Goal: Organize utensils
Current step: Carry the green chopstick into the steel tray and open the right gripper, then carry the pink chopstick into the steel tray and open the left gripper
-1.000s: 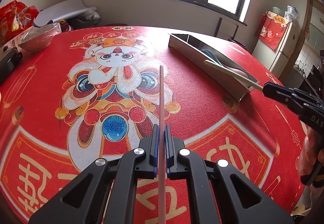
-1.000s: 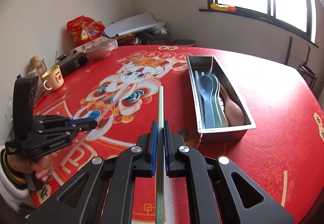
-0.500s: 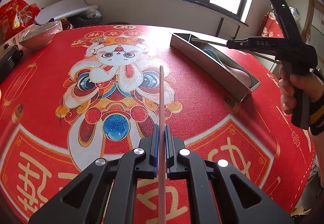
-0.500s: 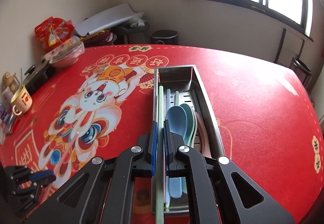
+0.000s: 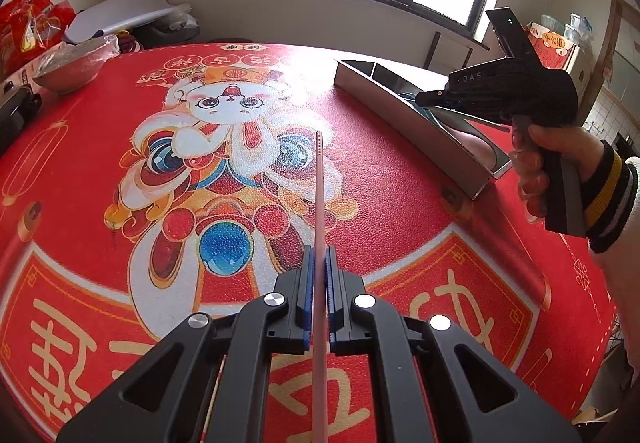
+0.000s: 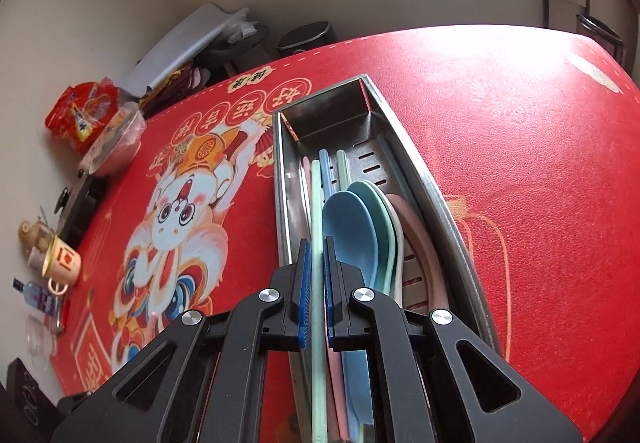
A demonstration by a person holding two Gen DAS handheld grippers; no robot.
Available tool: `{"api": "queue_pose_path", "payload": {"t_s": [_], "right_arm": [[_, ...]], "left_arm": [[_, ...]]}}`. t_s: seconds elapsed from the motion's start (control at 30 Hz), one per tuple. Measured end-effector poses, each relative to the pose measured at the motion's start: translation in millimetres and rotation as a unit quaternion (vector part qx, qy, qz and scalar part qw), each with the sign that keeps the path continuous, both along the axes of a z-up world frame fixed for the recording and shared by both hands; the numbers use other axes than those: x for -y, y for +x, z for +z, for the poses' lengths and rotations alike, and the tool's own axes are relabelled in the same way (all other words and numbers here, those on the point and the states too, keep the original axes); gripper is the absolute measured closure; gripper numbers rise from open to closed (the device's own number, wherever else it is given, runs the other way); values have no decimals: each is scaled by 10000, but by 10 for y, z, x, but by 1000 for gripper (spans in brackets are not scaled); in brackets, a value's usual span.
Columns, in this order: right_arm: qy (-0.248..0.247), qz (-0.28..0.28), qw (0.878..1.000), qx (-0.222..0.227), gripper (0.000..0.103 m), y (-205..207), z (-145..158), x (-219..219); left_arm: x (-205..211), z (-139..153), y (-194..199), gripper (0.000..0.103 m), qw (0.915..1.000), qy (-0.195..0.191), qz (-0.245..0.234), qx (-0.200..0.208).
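Observation:
My left gripper [image 5: 319, 263] is shut on a pink chopstick [image 5: 319, 199] that points forward over the red printed tablecloth [image 5: 120, 227]. My right gripper [image 6: 316, 255] is shut on a pale green chopstick [image 6: 316, 211], held low over the left side of the long steel tray [image 6: 404, 131]. Inside the tray lie blue, green, white and pink spoons [image 6: 352, 231] and several chopsticks [image 6: 329, 171]. In the left wrist view the right gripper [image 5: 428, 97] hangs over the tray [image 5: 400, 115], held by a hand [image 5: 536, 159] in a striped cuff.
A foil-covered bowl [image 6: 114, 147], red snack bags [image 6: 82, 109], a dark pan [image 6: 76, 203], a mug [image 6: 62, 259] and a small bottle [image 6: 38, 293] line the table's left edge. A chair [image 6: 600, 27] stands behind the table under the window.
The right gripper has swung over the steel tray, rolled and sunk closer to it with the green chopstick. The left gripper and its pink chopstick have stayed put.

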State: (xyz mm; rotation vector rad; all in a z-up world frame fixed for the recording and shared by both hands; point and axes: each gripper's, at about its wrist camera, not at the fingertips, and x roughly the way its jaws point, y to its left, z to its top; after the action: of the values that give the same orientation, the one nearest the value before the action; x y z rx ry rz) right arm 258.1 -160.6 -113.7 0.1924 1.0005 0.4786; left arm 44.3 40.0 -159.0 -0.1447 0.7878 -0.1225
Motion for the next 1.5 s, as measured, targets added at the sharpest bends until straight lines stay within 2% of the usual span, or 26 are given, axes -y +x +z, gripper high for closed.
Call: {"api": "queue_pose_path", "payload": {"t_s": [0.3,0.37,0.53,0.57,0.6,0.63,0.67,0.8,1.03,1.1,1.27,1.5], "right_arm": [[10,5,9999,-109,95,-10,-13,33],[-10,-9,10000,-5,95,-65,35,62],[-466,-24,9979,449,94,-335,165,124],[-550,-29,9971,527,91,-407,178,141],[-608,-34,9963,610,77,-475,188,168],[-649,-57,9952,728,52,-557,202,190],[-672,-92,9939,874,45,-639,220,223],[-821,63,9901,1134,44,-876,238,294],[-819,266,9873,1336,26,-1039,280,454],[-803,266,9871,1359,16,-1034,279,495],[-742,161,9857,1505,16,-987,285,572],[-103,-126,9876,1559,16,-826,295,783]], "left_arm": [[-2,-5,7,98,10000,-11,25,8],[-14,2,-1,98,10000,-21,51,22],[-32,1,-10,98,9999,-43,98,17],[-31,1,-10,97,9999,-30,102,13],[-28,1,-11,98,9999,-13,109,9],[-25,0,-9,98,9999,6,117,5],[-21,1,-7,98,9999,27,130,0],[-30,-4,4,98,9997,10,222,-23],[-25,18,53,98,9992,108,375,-105],[-18,65,76,98,9990,117,415,-101],[53,240,186,98,9989,-43,466,-100],[460,477,541,98,9990,-241,345,-171]]}}
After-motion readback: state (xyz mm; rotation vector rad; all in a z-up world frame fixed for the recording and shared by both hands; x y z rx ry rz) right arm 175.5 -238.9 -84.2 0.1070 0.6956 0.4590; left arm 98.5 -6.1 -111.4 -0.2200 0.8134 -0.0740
